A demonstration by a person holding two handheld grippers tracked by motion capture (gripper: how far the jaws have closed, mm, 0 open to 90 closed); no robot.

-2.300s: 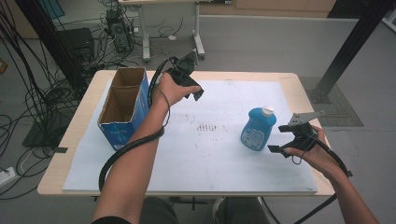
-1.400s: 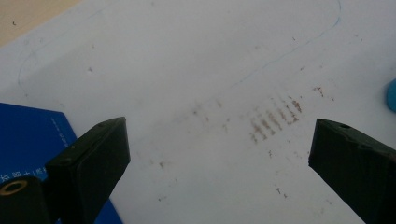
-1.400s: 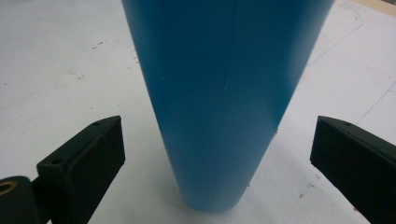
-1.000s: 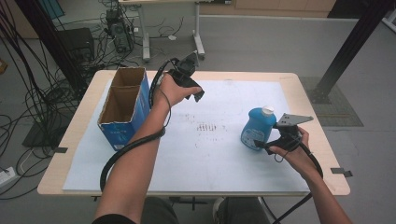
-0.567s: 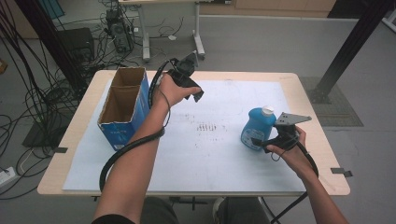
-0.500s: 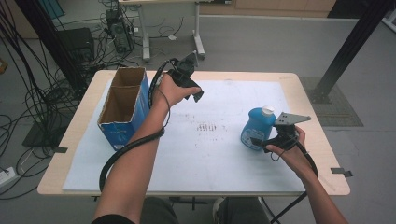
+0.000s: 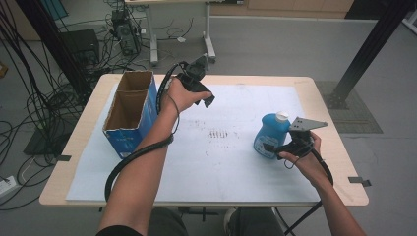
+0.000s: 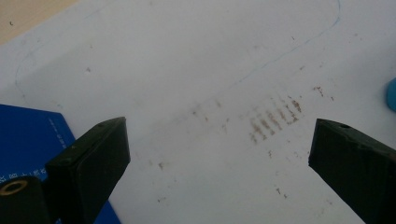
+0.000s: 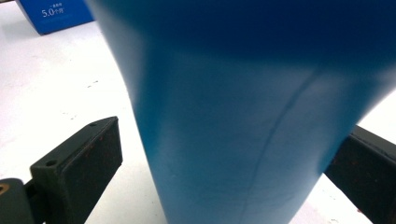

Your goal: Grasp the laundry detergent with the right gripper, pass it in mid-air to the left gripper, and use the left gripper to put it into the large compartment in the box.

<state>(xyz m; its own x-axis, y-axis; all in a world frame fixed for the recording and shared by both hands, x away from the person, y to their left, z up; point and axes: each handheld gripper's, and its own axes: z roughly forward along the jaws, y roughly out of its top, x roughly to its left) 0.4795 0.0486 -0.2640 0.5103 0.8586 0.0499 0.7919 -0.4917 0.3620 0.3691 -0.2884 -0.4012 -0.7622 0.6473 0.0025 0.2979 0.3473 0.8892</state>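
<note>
A blue bottle [image 7: 269, 133] with a white cap stands upright on the white sheet [image 7: 231, 162] at the right. My right gripper [image 7: 281, 146] is open, low at the bottle's base, one jaw on either side of it. In the right gripper view the bottle [image 9: 243, 93] looms between the jaws of the right gripper [image 9: 229, 140], with a gap at the left jaw. My left gripper [image 7: 202, 94] hangs open above the sheet beside the box; in its own view the left gripper [image 8: 219, 149] holds nothing and looks down on brown smudges [image 8: 273, 119].
An open-topped blue cardboard box [image 7: 129, 115] stands at the table's left; its corner [image 8: 28, 135] sits under the left jaw. The wooden table edge [image 7: 324, 98] frames the sheet. Cables and a desk frame lie on the floor beyond.
My right gripper has moved left along the table up to the blue bottle, so its jaws now straddle the bottle. The left arm and the box have stayed put.
</note>
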